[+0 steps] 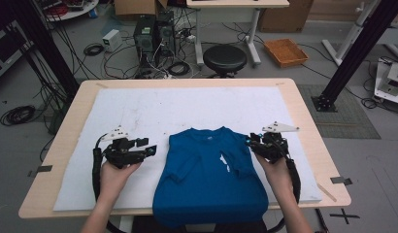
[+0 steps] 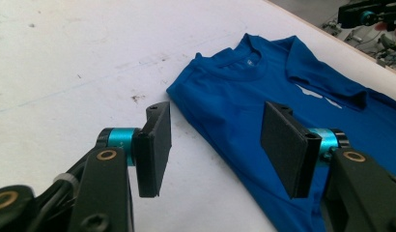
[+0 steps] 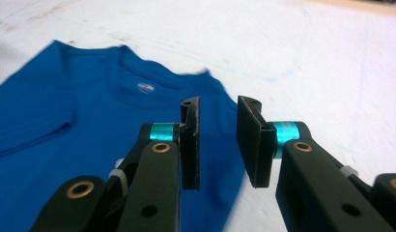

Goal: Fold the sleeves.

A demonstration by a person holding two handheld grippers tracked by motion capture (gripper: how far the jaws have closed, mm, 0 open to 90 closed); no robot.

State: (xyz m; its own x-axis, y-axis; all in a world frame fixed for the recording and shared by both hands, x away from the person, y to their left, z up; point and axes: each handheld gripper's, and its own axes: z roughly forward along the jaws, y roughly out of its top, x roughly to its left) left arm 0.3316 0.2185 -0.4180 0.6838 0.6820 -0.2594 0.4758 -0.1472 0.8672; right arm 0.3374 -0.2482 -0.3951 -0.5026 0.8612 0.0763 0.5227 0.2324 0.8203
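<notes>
Blue cotton T-shirt (image 1: 209, 177) lies front-up at the near middle of the white pad (image 1: 139, 111), collar pointing away from me, hem hanging off the pad's near edge. Both sleeves are folded inward across the chest; a bit of white print shows beside the sleeve on my right.

Left gripper (image 1: 147, 147): just left of the shirt's shoulder, clear of the cloth, jaws spread wide with nothing between them. In the left gripper view the shirt's side edge (image 2: 220, 145) runs between and beyond the pads.

Right gripper (image 1: 250, 142): at the shirt's opposite shoulder, jaws parted by a narrow gap, no fabric in them. The right gripper view is blurred, so I cannot tell whether the tips touch the cloth.

Step in hand, as I judge it: folding, with the next grab probably at the shoulders or side edges. To do it well, I should bring each gripper low to the pad, take both layers at matching points left and right of the collar (image 1: 210, 133), and lift evenly so the tucked sleeves stay put. The right jaws look too narrow for a doubled seam; I would widen them first.

Around the shirt: bare pad on all sides, wooden table (image 1: 304, 111) rim beyond it. Past the table, a black stool (image 1: 224, 58), cables (image 1: 114, 63) and an orange tray (image 1: 285, 52) on the floor. Only risk I see: the overhanging hem dragging the shirt off.
</notes>
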